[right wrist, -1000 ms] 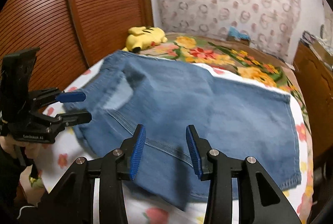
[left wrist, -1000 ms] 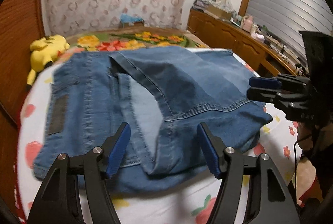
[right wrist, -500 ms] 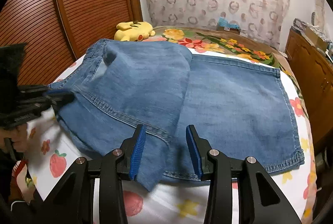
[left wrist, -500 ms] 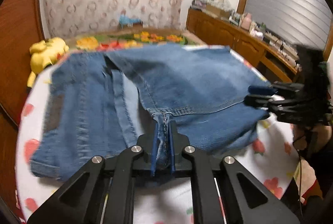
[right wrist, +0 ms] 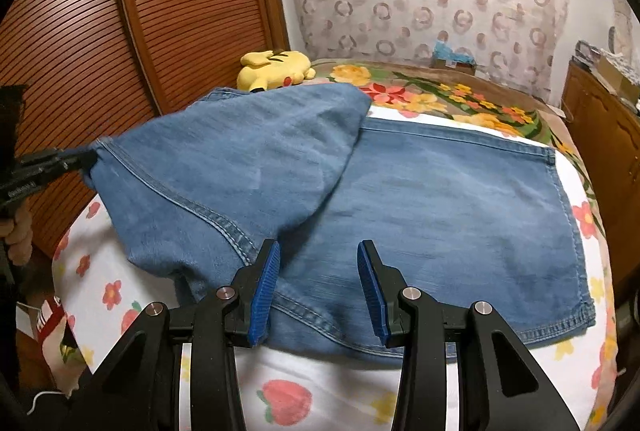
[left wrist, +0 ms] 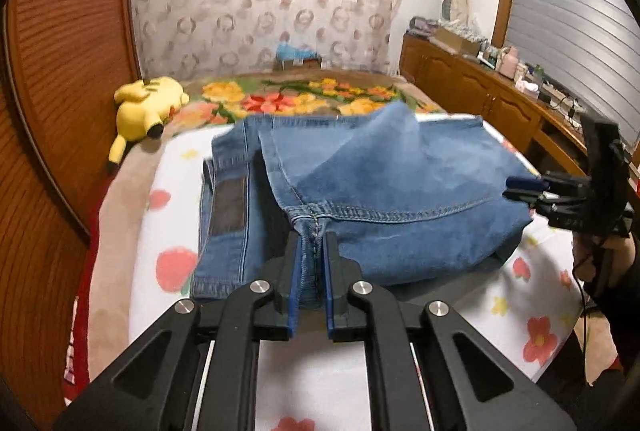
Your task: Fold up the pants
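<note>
bed: strawberry sheet | left gripper jaws clamp jeans | right gripper jaws wide

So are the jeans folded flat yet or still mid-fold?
Mid-fold. The left gripper is shut on the jeans, holding one flap raised off the layer below; the right gripper is open.

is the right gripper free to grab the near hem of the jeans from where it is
Probably yes. The right gripper is open and empty, with the near edge of the jeans right under its fingers and nothing between them. The left gripper pinches the seam well off to the side.
</note>
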`<state>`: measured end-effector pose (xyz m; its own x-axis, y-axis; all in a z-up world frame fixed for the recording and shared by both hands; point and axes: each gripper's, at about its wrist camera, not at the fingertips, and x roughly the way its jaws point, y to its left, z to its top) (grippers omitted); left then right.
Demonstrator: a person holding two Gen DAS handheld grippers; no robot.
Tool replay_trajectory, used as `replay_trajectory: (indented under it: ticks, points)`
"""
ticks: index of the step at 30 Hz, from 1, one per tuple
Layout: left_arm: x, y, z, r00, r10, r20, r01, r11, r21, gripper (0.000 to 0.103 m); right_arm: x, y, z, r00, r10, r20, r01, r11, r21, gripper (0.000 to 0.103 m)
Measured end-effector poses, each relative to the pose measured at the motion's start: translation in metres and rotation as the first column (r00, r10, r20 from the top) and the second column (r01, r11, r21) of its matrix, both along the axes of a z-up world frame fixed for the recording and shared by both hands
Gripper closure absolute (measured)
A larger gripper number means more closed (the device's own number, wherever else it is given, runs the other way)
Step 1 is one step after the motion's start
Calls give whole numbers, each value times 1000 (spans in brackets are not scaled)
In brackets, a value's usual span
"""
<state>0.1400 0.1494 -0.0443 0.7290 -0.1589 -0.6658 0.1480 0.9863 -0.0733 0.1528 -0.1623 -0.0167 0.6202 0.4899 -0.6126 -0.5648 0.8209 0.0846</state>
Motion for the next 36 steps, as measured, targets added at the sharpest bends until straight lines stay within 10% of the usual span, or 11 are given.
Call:
replay_trajectory:
  ticks: [9, 36]
  points:
    - [7, 7, 0, 1000, 4, 7, -4, 1000, -1, 55, 11, -5, -3, 1000, 6, -2, -6, 1000, -4, 61]
    - [150, 18, -29, 995, 22, -94, -18, 999, 35, 56, 47, 13, -48, 996, 51, -67, -57, 994, -93, 57]
